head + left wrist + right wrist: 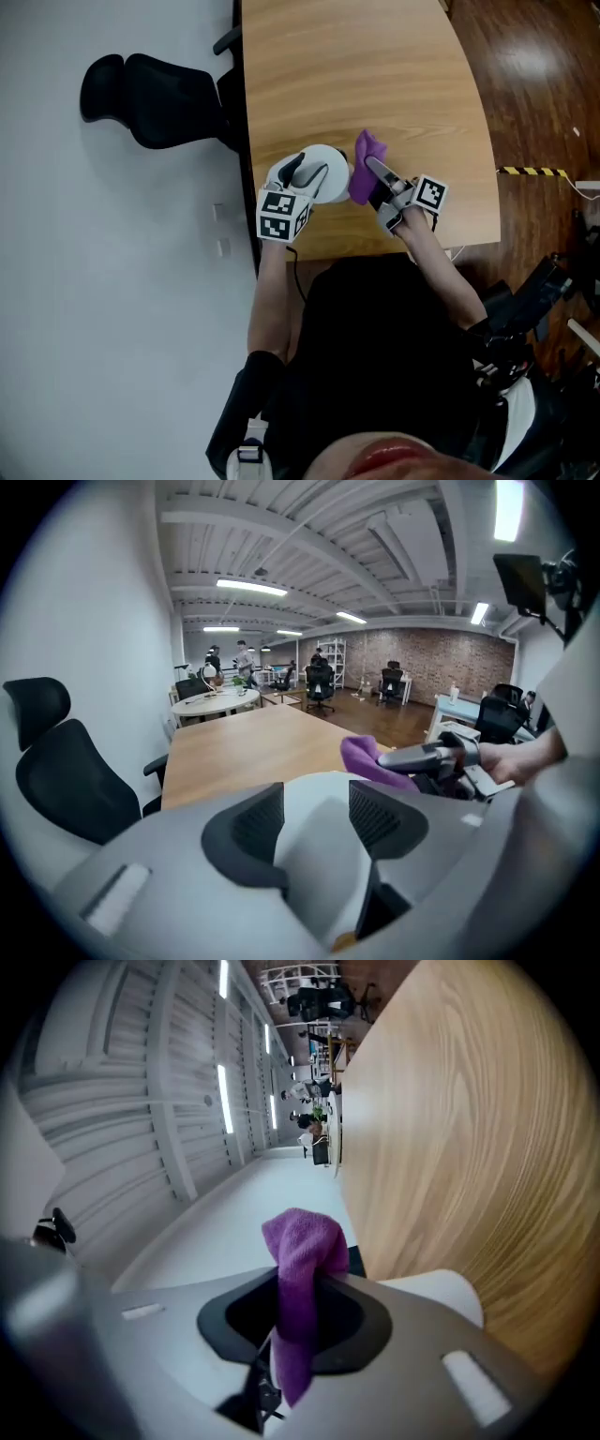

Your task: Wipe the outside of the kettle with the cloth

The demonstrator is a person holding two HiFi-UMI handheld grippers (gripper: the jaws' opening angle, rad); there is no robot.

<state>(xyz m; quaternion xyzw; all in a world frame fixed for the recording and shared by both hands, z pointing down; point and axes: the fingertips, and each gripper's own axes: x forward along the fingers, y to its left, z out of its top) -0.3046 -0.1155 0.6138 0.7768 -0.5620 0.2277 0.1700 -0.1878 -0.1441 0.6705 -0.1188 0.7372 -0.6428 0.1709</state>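
A white kettle (330, 167) stands near the front edge of the wooden table (375, 75). My left gripper (302, 172) reaches over it from the left. In the left gripper view the left gripper (317, 813) has its dark pads on either side of a white part of the kettle (314, 794), which fills the gap. My right gripper (373, 172) is shut on a purple cloth (367, 153), held against the kettle's right side. The right gripper view shows the cloth (302, 1241) bunched and sticking out between the jaws, with a white curve of the kettle (441, 1290) beside it.
A black office chair (155, 108) stands left of the table on the white floor. Dark wood flooring (534, 94) with a yellow-black strip (531, 171) lies to the right. More bare table top (244, 742) stretches beyond the kettle. Far off are desks, chairs and people.
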